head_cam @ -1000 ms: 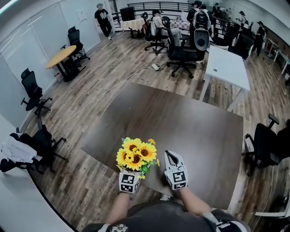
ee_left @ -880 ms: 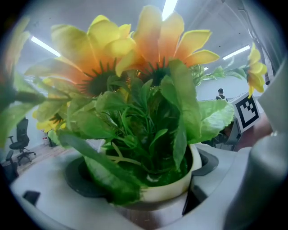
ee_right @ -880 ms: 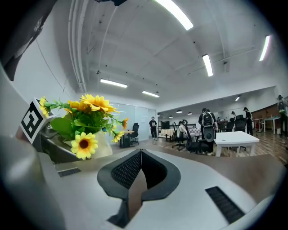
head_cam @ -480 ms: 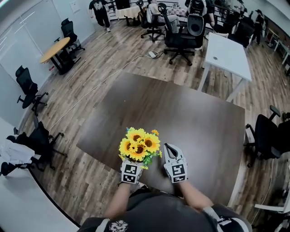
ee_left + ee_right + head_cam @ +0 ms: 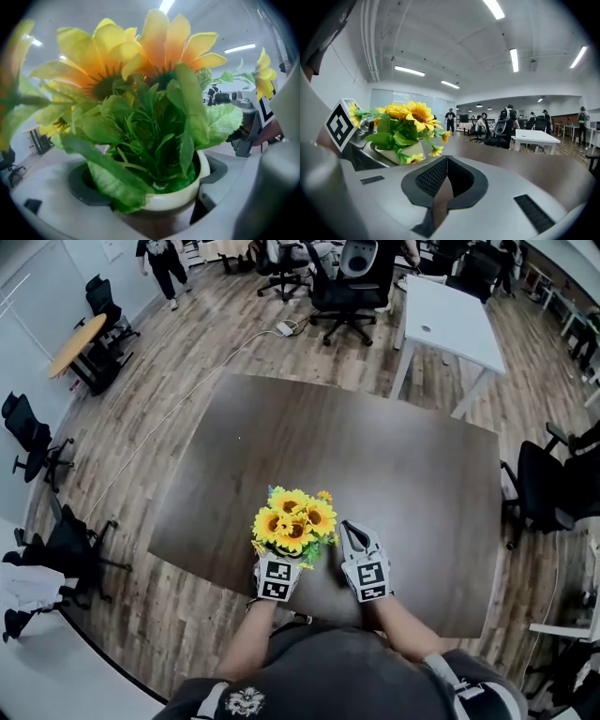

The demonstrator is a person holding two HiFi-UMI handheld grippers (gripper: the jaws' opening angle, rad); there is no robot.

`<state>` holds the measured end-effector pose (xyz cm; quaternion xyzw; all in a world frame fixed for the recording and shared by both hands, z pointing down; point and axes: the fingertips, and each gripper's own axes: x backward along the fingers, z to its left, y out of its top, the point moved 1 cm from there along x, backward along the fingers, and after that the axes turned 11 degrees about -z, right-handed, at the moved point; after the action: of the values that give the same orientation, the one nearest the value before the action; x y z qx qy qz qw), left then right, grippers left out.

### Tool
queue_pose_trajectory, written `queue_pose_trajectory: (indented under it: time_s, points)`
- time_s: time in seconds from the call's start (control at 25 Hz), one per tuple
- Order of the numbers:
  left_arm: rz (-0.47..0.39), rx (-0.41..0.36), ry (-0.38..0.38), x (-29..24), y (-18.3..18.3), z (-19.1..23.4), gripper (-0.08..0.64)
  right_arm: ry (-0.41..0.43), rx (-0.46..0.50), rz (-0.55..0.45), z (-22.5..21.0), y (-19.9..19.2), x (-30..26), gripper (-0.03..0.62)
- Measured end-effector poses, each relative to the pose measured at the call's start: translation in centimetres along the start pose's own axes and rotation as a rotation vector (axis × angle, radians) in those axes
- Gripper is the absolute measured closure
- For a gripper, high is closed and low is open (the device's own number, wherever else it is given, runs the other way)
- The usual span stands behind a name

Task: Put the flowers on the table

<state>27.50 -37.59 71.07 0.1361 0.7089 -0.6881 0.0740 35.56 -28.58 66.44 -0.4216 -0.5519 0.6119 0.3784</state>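
Head view: dark table (image 5: 375, 456), wood floor (image 5: 187, 624).

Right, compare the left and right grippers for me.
The left gripper is clamped on the white pot of sunflowers; the right gripper holds nothing. The left gripper's jaws stand apart around the pot; the right gripper's meet at the tips. Both sit side by side over the near edge of the dark table.

I have stepped closer to the table (image 5: 403, 465). The flowers (image 5: 293, 519) in my left gripper (image 5: 281, 562) were at its near edge and are now farther in over the dark top. My right gripper (image 5: 351, 532) came along too, just right of them.
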Motion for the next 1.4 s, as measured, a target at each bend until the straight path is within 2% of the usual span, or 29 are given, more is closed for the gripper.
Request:
queue_pose_trajectory:
  time_s: [0.16,0.36,0.76,1.08,1.4]
  points:
    - [0.030,0.014,-0.006,-1.1,-1.3,0.4,0.011,-0.036,-0.007,0.027,-0.6,-1.1,0.1,0.569]
    - [0.087,0.034,0.028,-1.5,-3.6,1.2,0.011,-0.071,-0.014,0.079,-1.2,-3.3,0.1,0.569]
    - [0.166,0.111,0.048,-1.8,-7.7,1.4,0.011,-0.079,-0.041,0.215,-0.6,-6.0,-0.4,0.569]
    - [0.178,0.146,0.088,-2.6,-9.5,1.6,0.011,-0.081,-0.062,0.216,-0.7,-6.1,-0.4,0.569]
    - [0.167,0.160,0.033,-2.6,-8.2,1.4,0.010,-0.074,-0.046,0.196,-0.2,-5.0,-0.2,0.569]
